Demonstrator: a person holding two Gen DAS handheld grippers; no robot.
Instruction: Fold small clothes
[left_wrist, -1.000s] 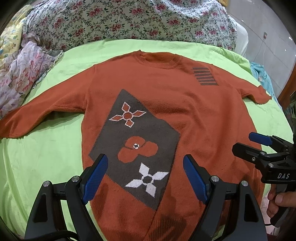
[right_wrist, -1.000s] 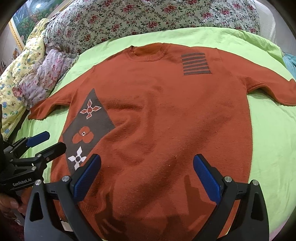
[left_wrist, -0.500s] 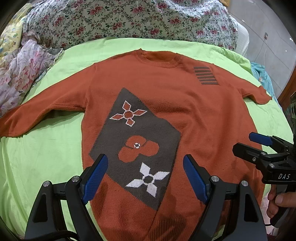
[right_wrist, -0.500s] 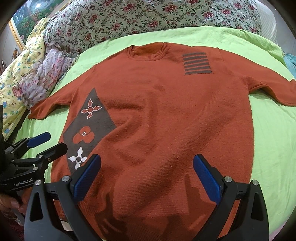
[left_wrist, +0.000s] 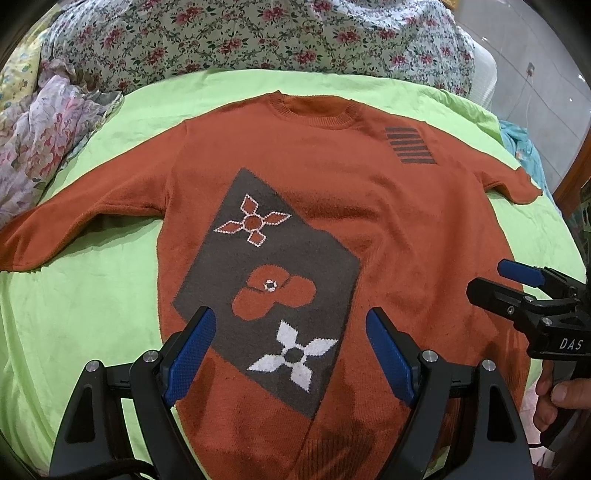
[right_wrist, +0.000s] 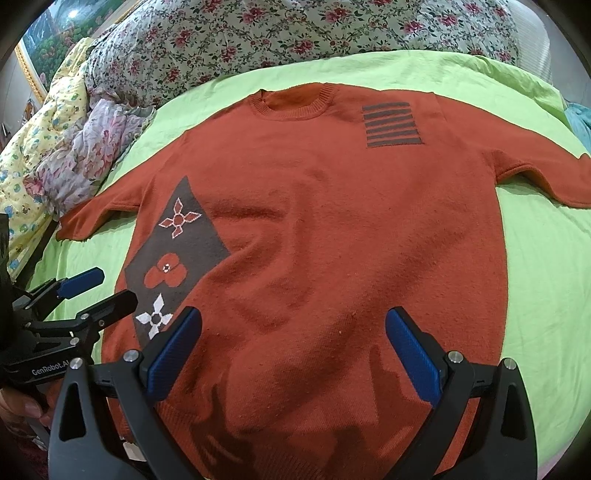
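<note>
Since a second ago almost nothing has shifted: both grippers hover in the same spots over the hem, and the sweater lies as it did.

One lime-green sheet (left_wrist: 92, 295) covers the bed, with one floral quilt (left_wrist: 258, 33) bunched along its 12 o'clock edge and one pale flowered cloth (left_wrist: 40, 147) heaped at 10 o'clock. One rust-orange sweater (left_wrist: 332, 192) lies flat, front up, in the middle of the sheet, collar toward 12 o'clock, its two sleeves spread to 9 and 3 o'clock. It bears one dark diamond panel (left_wrist: 266, 280) holding three flower motifs, and one block of dark stripes (right_wrist: 392, 124) near the shoulder at 1 o'clock.

Two grippers are in view. The left gripper (left_wrist: 286, 354) has its blue-padded jaws spread wide, holding nothing, poised above the lower panel at 6 o'clock. The right gripper (right_wrist: 293, 354) is likewise wide apart and empty-handed above the plain hem area; whether either touches the knit cannot be told.
</note>
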